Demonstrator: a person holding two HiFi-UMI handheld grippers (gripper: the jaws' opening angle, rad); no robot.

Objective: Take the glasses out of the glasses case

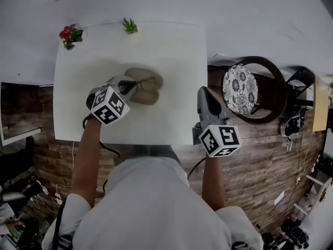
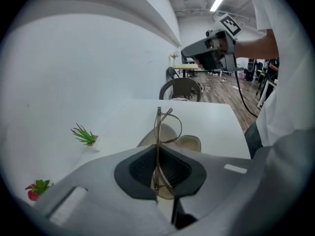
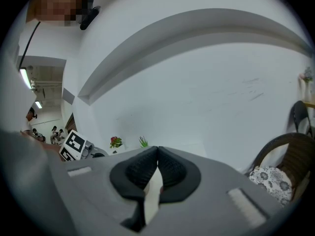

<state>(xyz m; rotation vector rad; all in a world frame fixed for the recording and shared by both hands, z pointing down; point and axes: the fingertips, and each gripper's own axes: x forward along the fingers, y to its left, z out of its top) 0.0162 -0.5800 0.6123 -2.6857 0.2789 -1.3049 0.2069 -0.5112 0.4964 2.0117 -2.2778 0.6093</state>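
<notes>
Two closed pairs: the left tongs (image 2: 158,176) pinch the thin, olive-rimmed glasses (image 2: 166,127) over the open beige clamshell case (image 2: 187,142) mid white bench (image 1: 171,51) (right tongs (image 3: 157,167) empty, by its right edge). Lift straight up, gently, without twisting the frame.

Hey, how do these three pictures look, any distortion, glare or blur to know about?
Head view: fisheye bends the table edges; light is even, shadows soft. Left gripper view: black corners, a bright ceiling light, glasses in the left tool look sharp. Right gripper view: the wall ledge bows; a mosaic patch sits top left.
</notes>
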